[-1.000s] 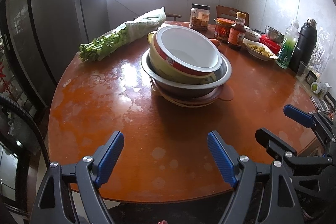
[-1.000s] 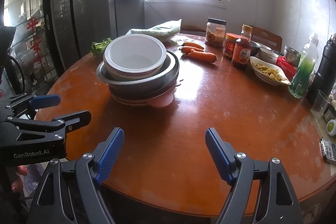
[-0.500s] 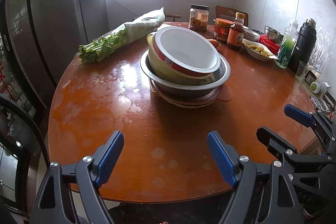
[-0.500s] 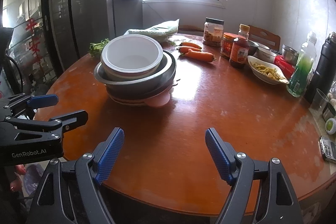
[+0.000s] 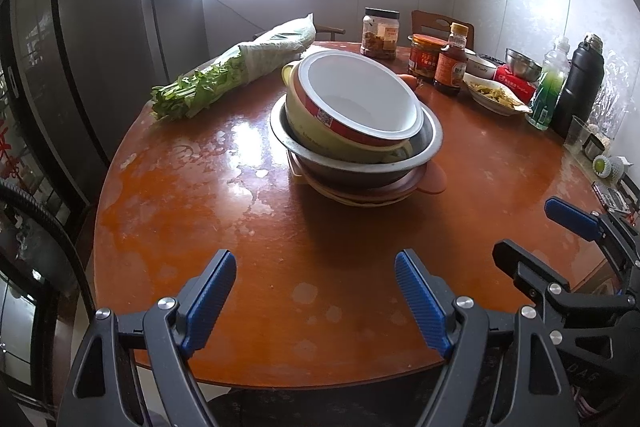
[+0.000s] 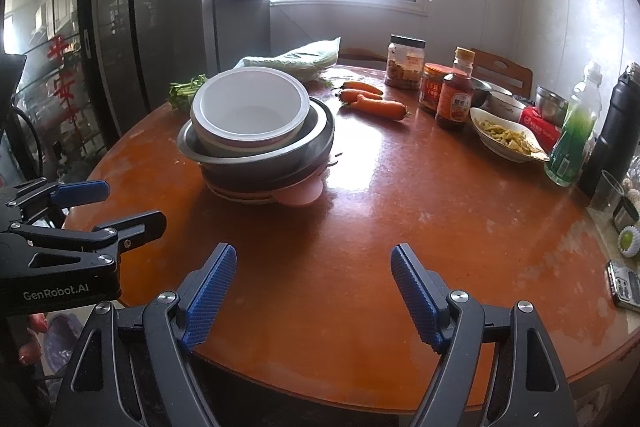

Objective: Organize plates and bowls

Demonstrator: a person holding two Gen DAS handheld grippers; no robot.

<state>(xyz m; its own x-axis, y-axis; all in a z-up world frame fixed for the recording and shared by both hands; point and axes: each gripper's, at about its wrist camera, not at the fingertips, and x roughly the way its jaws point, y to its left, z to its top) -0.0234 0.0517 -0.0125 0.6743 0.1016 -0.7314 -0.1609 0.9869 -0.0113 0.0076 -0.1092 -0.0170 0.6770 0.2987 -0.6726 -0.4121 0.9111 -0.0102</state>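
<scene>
A stack of bowls (image 5: 356, 131) sits near the middle of the round table (image 5: 224, 227), a little toward its far left side. On top is a white bowl (image 5: 360, 95) with a red band round its outside and a small label on it; it tilts, leaning toward the near right. It nests in a pale yellow-green bowl (image 5: 316, 135), whose rim shows behind on the left. Both rest inside a wide steel bowl (image 5: 434, 135) with a flat shiny rim. Under that comes a dark bowl (image 6: 240, 179), and at the bottom thin plates (image 5: 360, 197), one pink with a rounded tab (image 5: 434, 181) that sticks out toward the near right.

The left gripper (image 5: 316, 291) hangs over the near edge, its blue-padded jaws wide apart with only bare table between them. The right gripper (image 6: 314, 287) is just beside it over the same edge, also gaping wide and holding nothing. Both are well apart from the stack.

Behind the stack, at the far left edge, lies a bundle of greens (image 5: 232, 75) in a plastic sleeve. Three carrots (image 6: 372, 103) lie just right of the stack toward the far edge. Along the far right edge stand a jar (image 5: 380, 33), a red-lidded jar (image 5: 424, 57), a sauce bottle (image 5: 452, 63), a dish of food (image 5: 496, 95), a green bottle (image 5: 550, 87) and a black flask (image 5: 578, 83).
</scene>
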